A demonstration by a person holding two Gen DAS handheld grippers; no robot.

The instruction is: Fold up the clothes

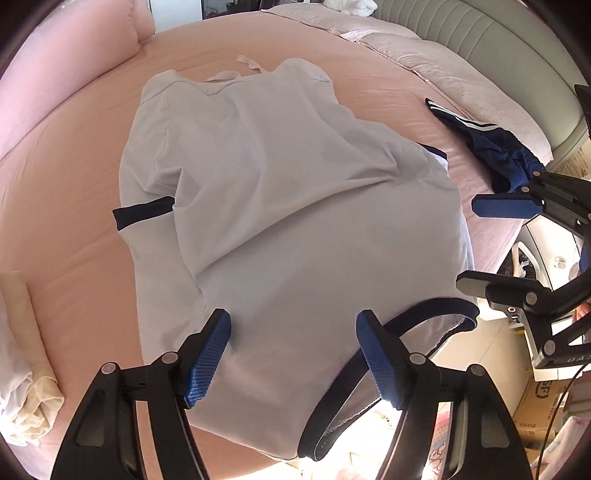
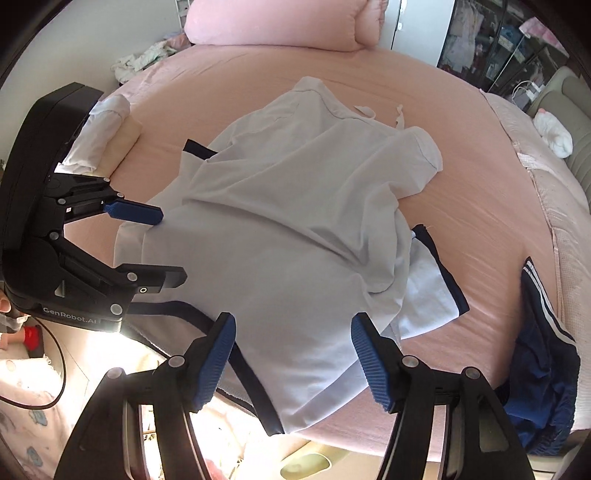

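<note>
Left gripper point(image 1: 293, 356) nearest in the left wrist view: jaws spread wide, released, blue pads point(image 1: 207, 363) clear of the cloth, nothing pinched. White shirt point(image 1: 288, 206) directly below and beyond, hem end hanging toward the near edge of the bed point(image 1: 74, 147). Dark navy trim point(image 1: 424, 310) curling along the near right edge of the shirt, passing under the right pad.

Right gripper point(image 2: 293, 354) in its own view: jaws likewise parted, released, shirt fabric lying between the fingers but not clamped. Navy hem band point(image 2: 258, 398) running beneath the left finger, off the mattress edge. Same gripper seen side-on from the left wrist view at the right margin, fingers apart.

Shirt spread back-up across the middle of the pink sheet, rumpled, one side folded in over the body. Left sleeve with navy cuff point(image 1: 142, 218) poking out on the left; other sleeve cuff point(image 2: 439, 273) showing from under the fold on the right. Collar end farthest away, two pale strips point(image 1: 251, 62) lying just past it.

Navy shorts with white stripes point(image 1: 491, 147) heaped at the right bed edge, apart from the shirt. Folded pale clothes point(image 1: 22, 350) stacked at the left edge. Pink pillow point(image 2: 280, 26) at the far end. Quilted blanket point(image 1: 424, 62) along the far right side.
</note>
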